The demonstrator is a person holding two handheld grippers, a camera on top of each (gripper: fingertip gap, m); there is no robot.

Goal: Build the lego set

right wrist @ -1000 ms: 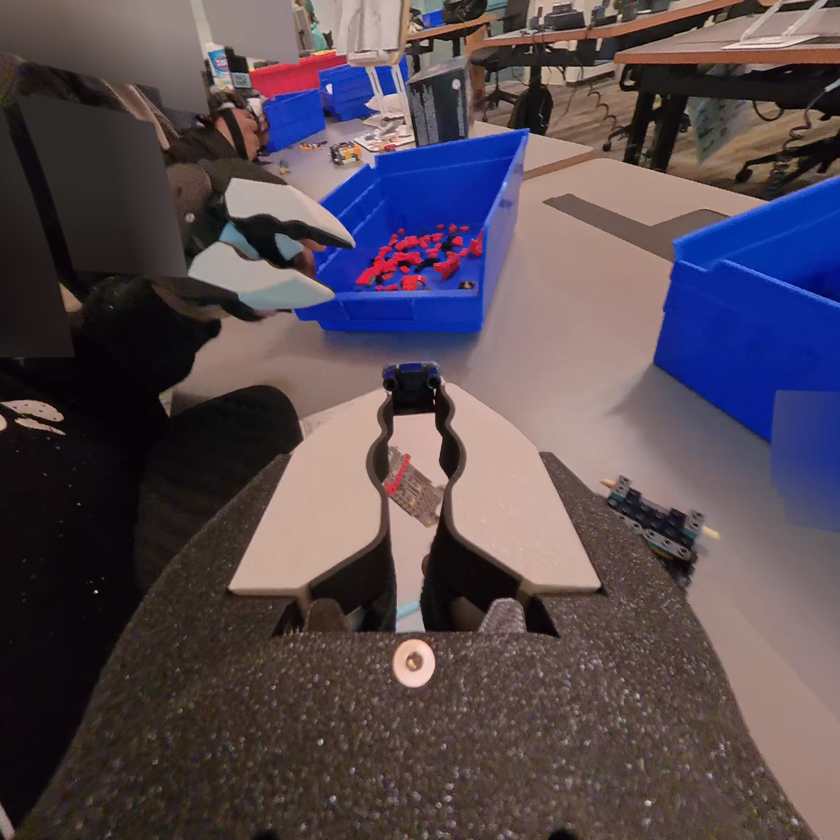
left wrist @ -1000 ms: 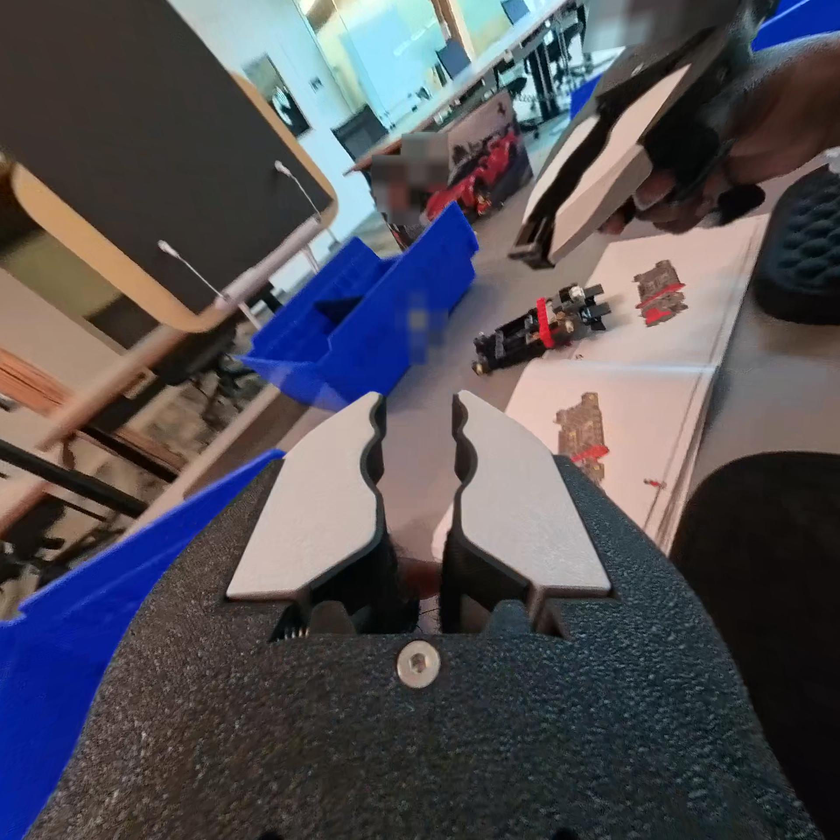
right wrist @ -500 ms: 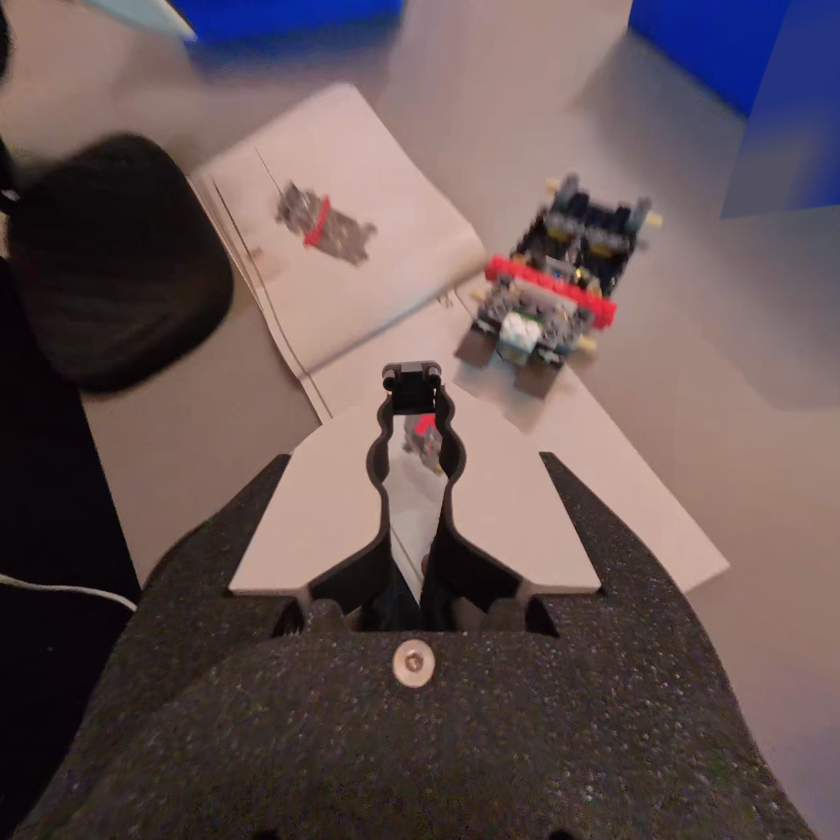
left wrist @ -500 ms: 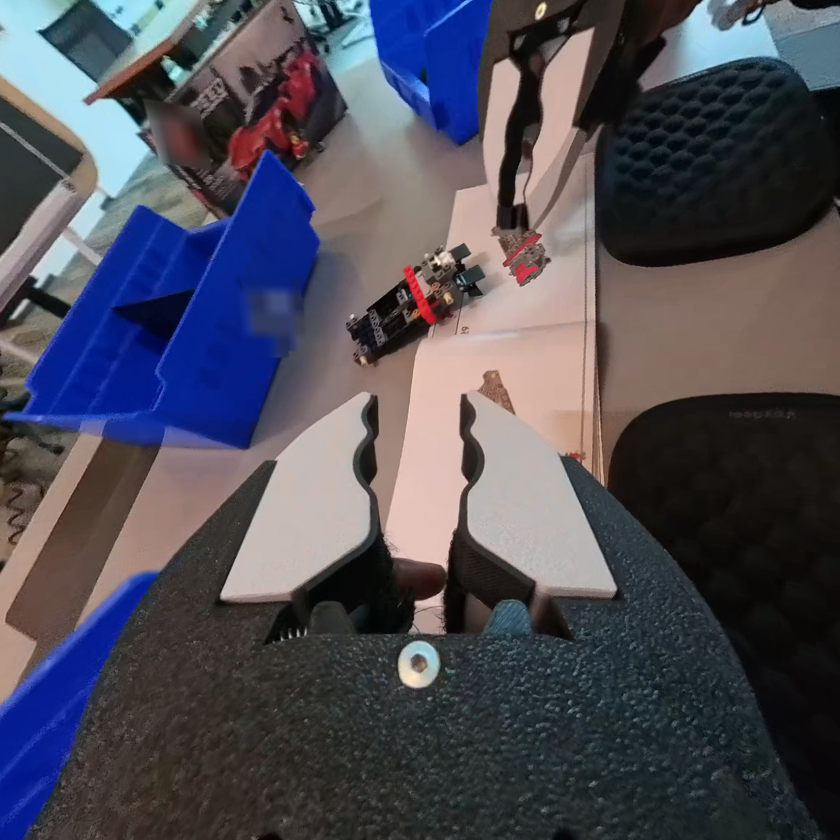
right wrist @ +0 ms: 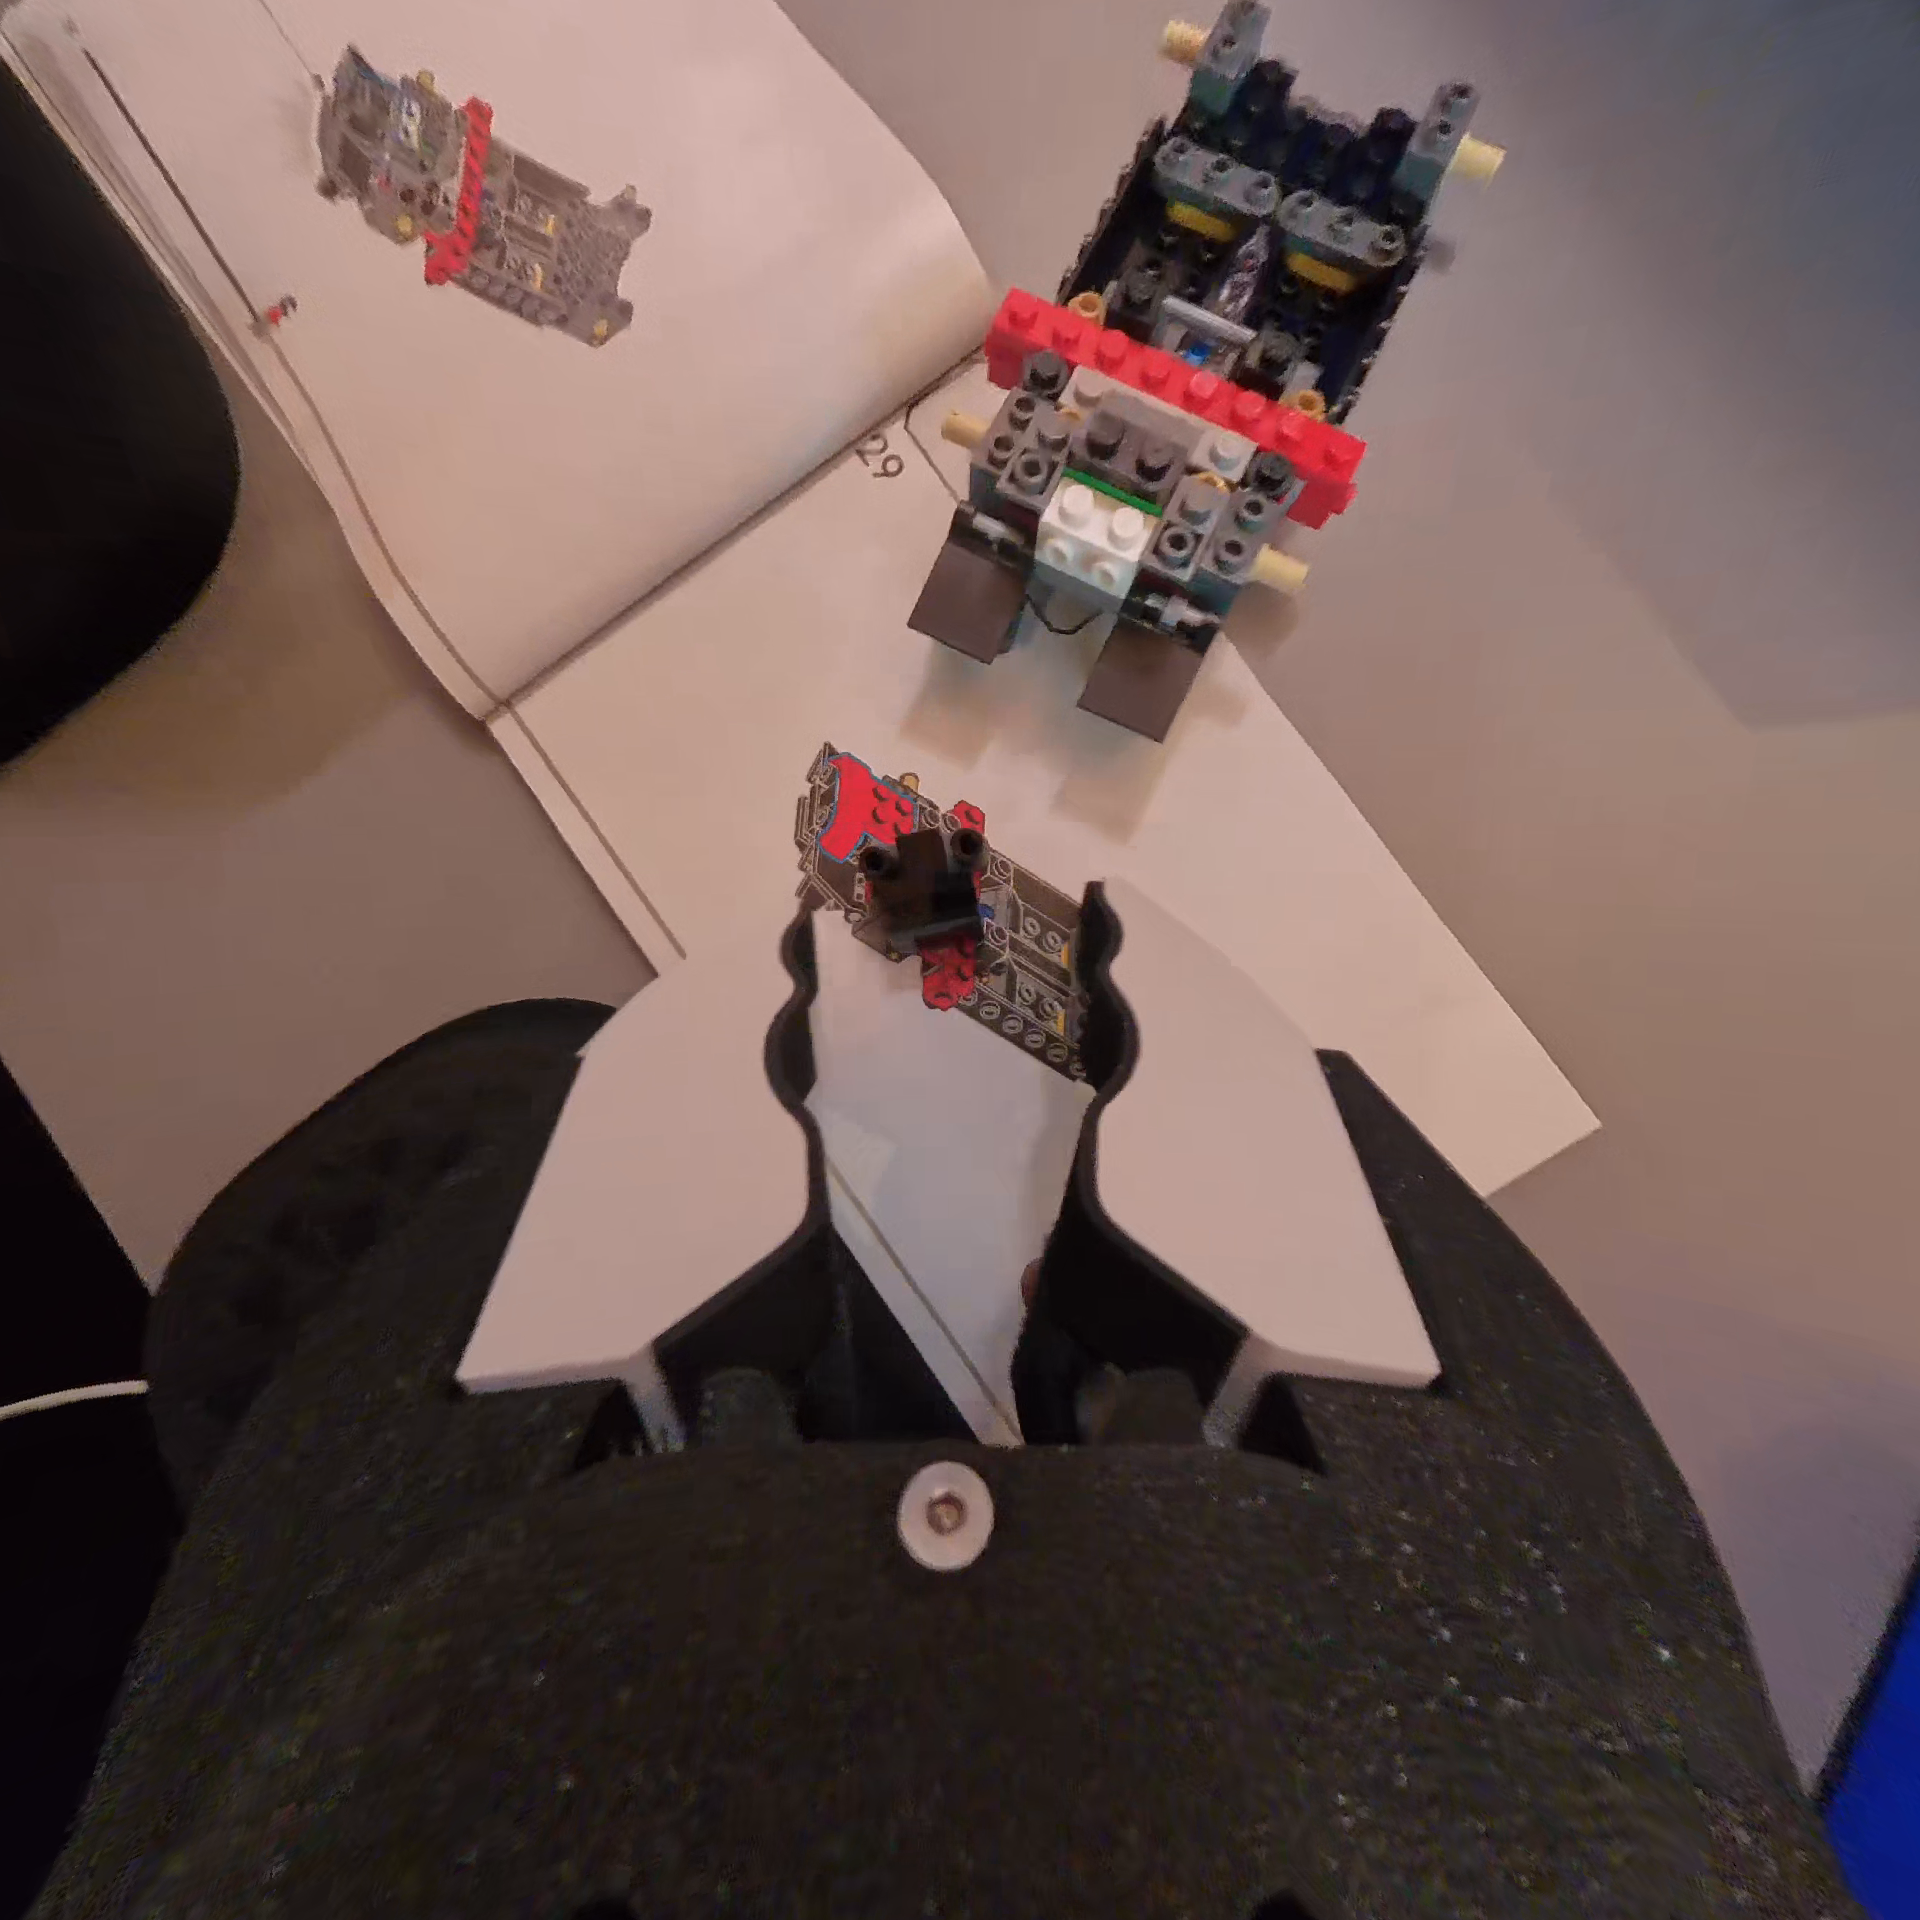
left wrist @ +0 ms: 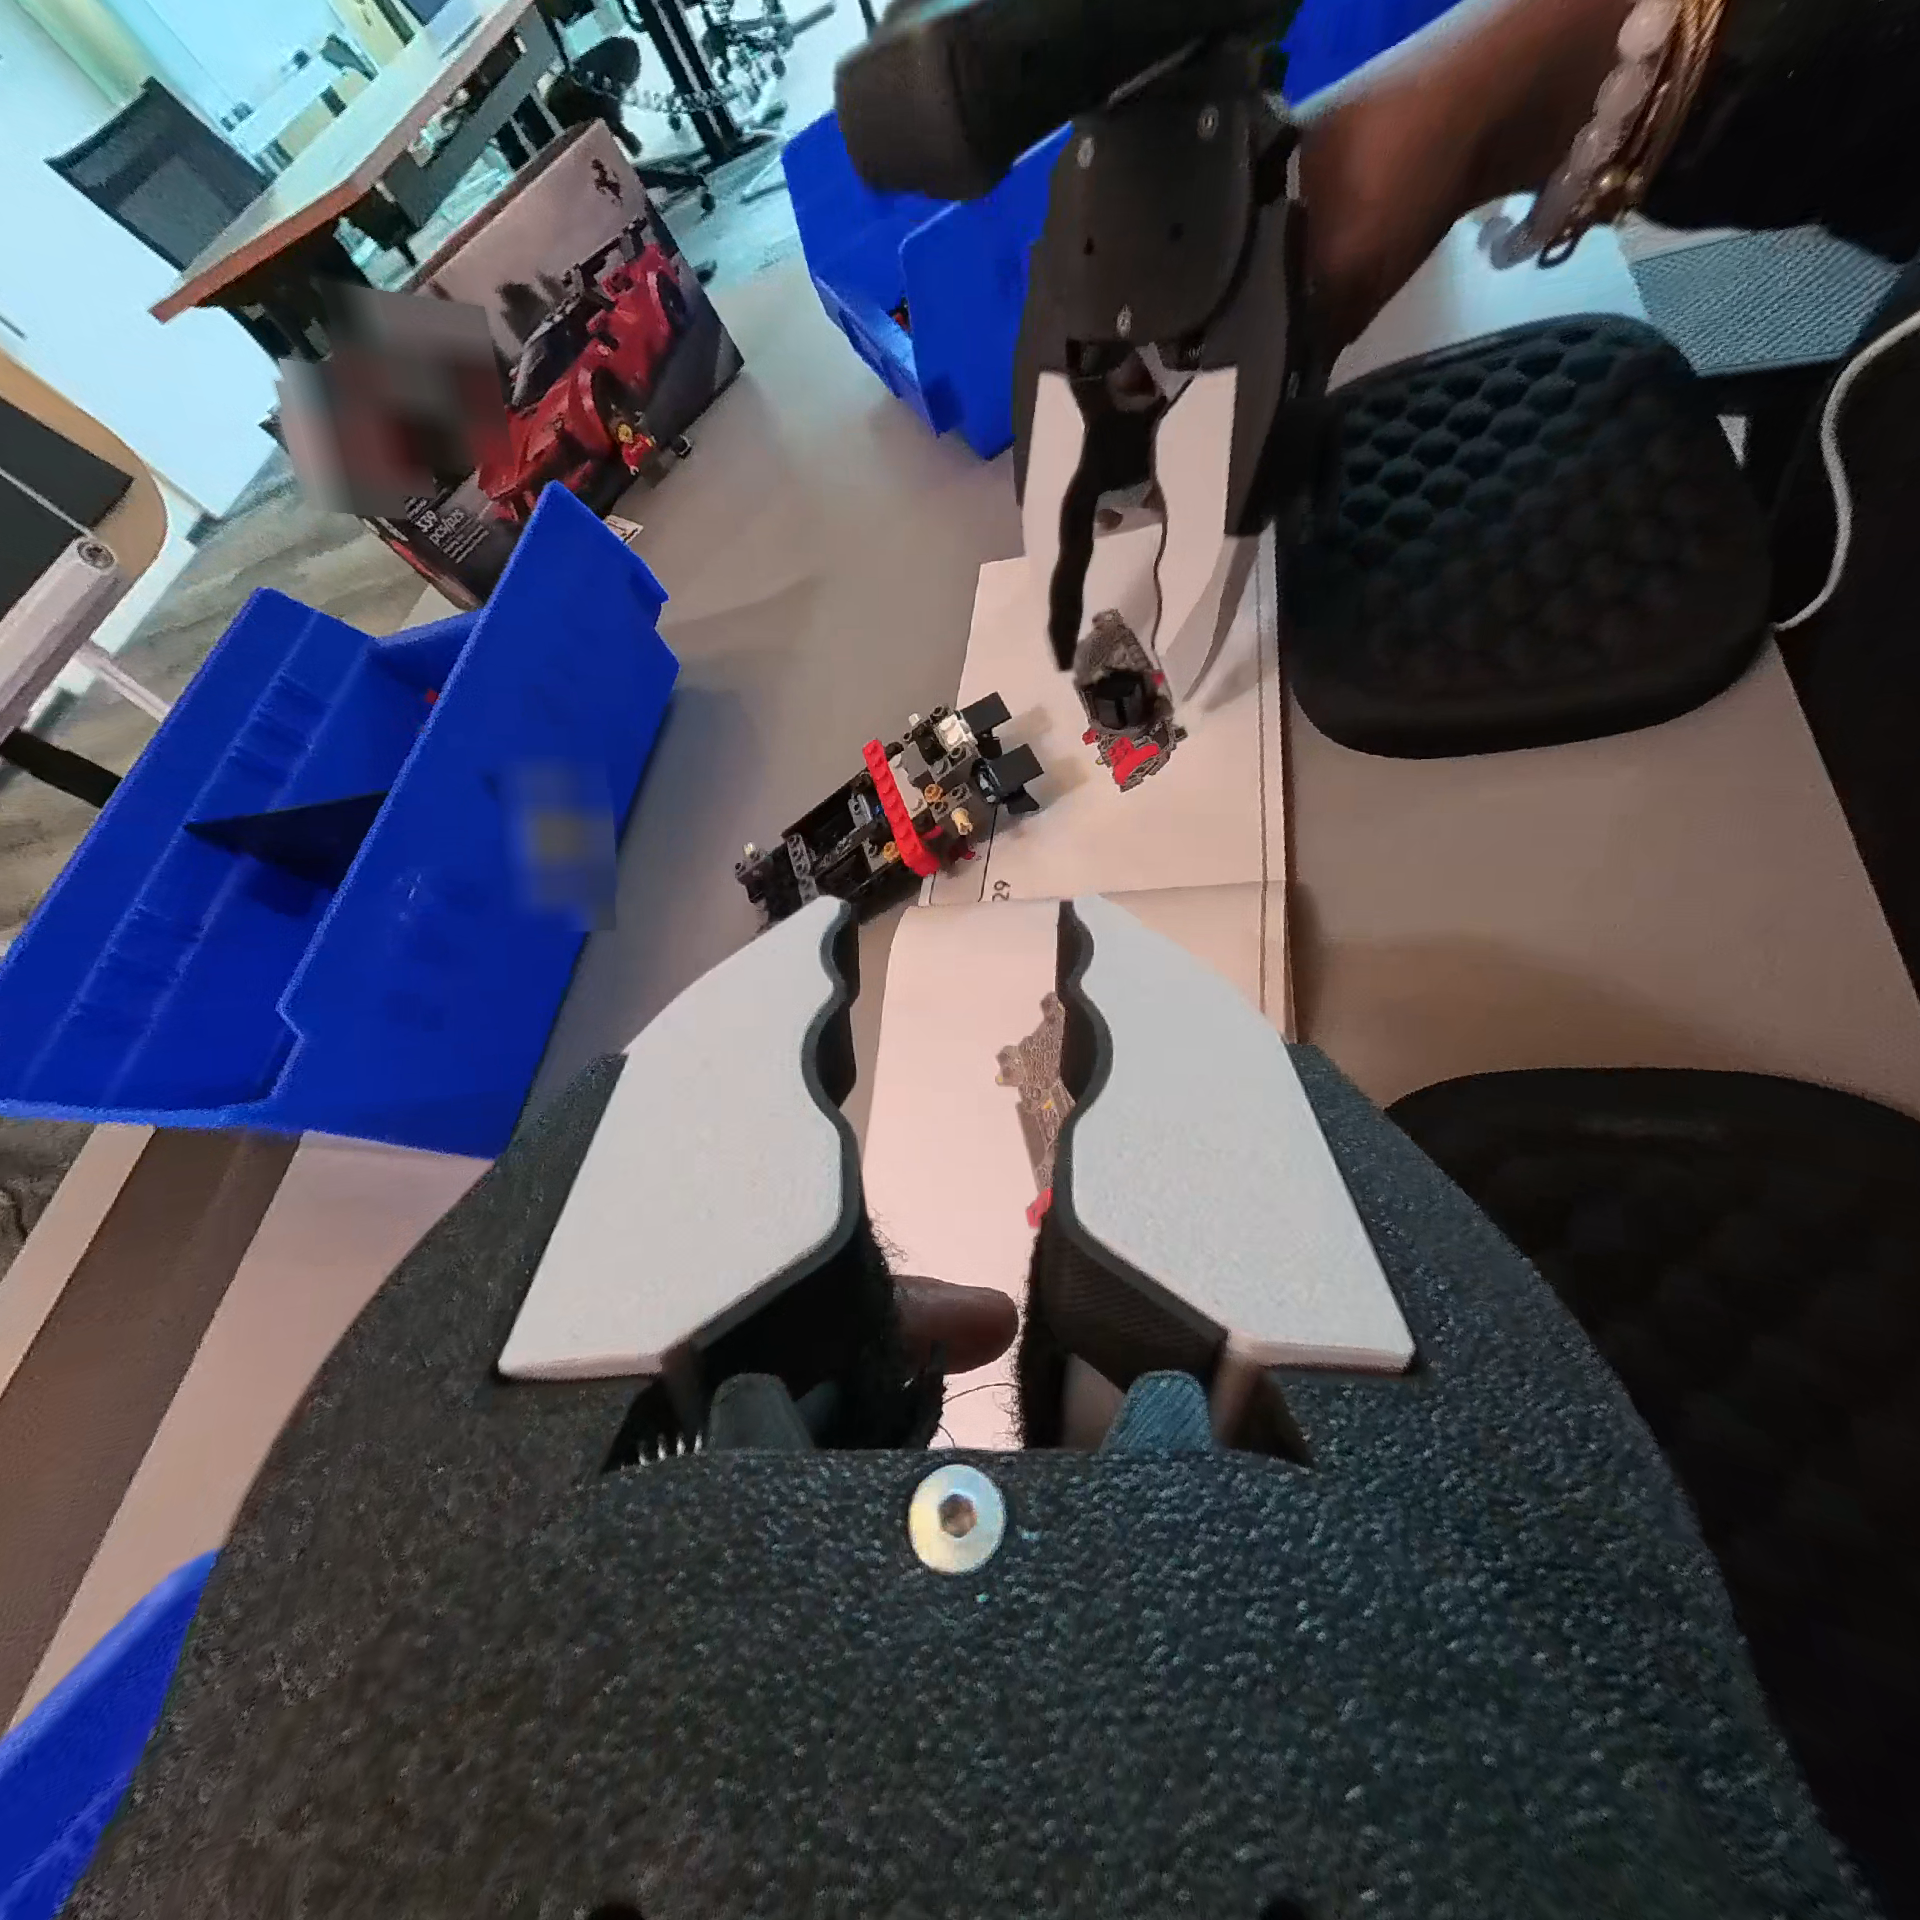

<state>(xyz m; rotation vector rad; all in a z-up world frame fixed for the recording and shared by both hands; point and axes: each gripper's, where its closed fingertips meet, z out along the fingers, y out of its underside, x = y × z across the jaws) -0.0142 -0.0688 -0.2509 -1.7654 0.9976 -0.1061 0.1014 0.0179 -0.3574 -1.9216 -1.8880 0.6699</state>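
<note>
1. Your tabletop (left wrist: 1558, 935) carries blue bins (left wrist: 343, 883), the set's box (left wrist: 582, 343) and the open booklet (right wrist: 644, 447); the bins sit at ten o'clock in the left wrist view.
2. The chassis (right wrist: 1174, 416) lies half on the booklet, at one o'clock from your right gripper (right wrist: 945, 904), long axis running away toward one o'clock.
3. Your right gripper hangs over the page with fingers spread, gripping nothing; a small black piece (right wrist: 925, 868) sits on the page just past their tips, at twelve o'clock.
4. Your left gripper (left wrist: 951, 914) is farther off, fingers parted and empty.
5. The right is nearer, so I judge it should take the piece.
</note>
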